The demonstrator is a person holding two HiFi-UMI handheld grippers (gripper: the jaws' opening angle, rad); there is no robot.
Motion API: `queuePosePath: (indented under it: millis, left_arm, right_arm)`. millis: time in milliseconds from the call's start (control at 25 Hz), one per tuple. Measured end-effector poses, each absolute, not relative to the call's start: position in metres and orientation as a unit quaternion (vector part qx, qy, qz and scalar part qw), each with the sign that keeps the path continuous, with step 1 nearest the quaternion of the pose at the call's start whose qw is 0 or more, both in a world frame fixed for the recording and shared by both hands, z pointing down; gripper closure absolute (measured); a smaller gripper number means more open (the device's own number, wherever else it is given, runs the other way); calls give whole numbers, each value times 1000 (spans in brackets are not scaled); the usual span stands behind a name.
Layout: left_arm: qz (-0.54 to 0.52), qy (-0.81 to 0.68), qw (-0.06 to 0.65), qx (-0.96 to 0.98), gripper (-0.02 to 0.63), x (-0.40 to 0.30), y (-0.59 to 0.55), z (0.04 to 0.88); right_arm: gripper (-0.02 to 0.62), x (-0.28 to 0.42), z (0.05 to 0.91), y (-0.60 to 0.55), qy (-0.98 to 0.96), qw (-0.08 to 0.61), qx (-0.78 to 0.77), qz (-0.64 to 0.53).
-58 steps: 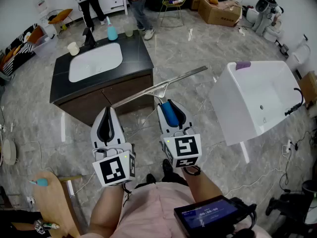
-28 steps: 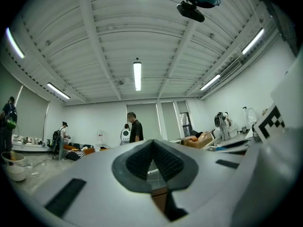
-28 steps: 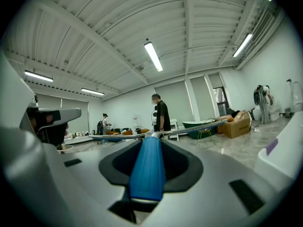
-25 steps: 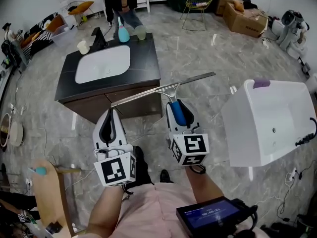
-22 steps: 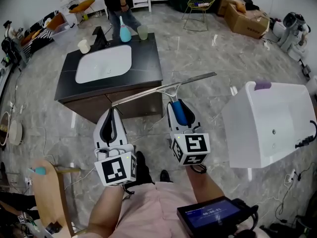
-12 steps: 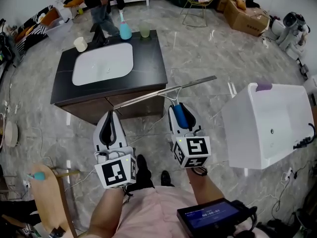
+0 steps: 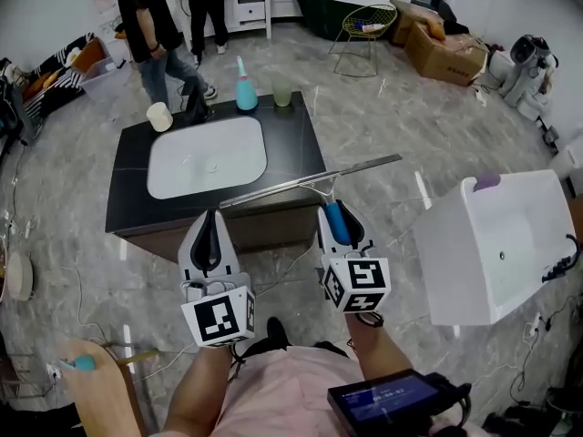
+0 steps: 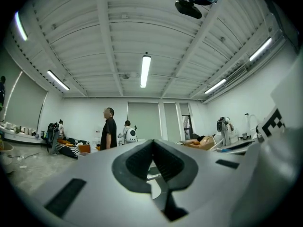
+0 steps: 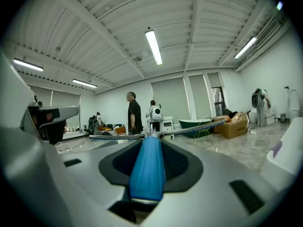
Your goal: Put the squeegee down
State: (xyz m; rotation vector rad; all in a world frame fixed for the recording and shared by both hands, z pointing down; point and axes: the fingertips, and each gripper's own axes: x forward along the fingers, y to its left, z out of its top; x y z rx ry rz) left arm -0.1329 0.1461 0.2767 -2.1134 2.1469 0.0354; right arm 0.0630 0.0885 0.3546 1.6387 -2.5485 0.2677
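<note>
Now the dark counter (image 7: 305,139) with its white basin (image 7: 208,156) lies much closer under me than it did two seconds ago. I have walked both hands forward over the marble floor (image 7: 383,107) toward it. My right tongs (image 7: 336,215) keep their pinch on the squeegee (image 7: 314,181), clamped on its blue handle. The grip looks unchanged, with the handle running straight out between the pads. The long blade used to hang short of the counter. From above it now crosses the counter's front edge near the right corner, though it seems to be carried in the air rather than resting on anything. My left tongs (image 7: 210,217) travel alongside, pressed together on nothing. I judge the approach nearly finished and the set-down itself not yet begun. What remains is to bring the blade over the bare dark strip to the right of the basin, lower it flat and let the right tongs spread.
</note>
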Motion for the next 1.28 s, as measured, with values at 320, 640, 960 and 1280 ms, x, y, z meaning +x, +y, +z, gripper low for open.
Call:
queuePosePath:
  millis: [320, 640, 960, 1280]
  left_arm:
    - [22, 690, 61, -721, 597, -151, 114, 282]
    - [6, 685, 54, -726, 597, -153, 83, 298]
    - [-15, 686, 52, -726, 597, -148, 20, 311]
    - [-39, 699, 40, -713, 597, -145, -52, 327]
  right_arm:
    - [465, 49, 342, 64, -820, 41, 566, 67]
    - [463, 47, 351, 32, -816, 43, 572, 74]
    - [465, 49, 377, -33, -816, 51, 567, 102]
    - [465, 50, 406, -111, -820, 64, 554, 132]
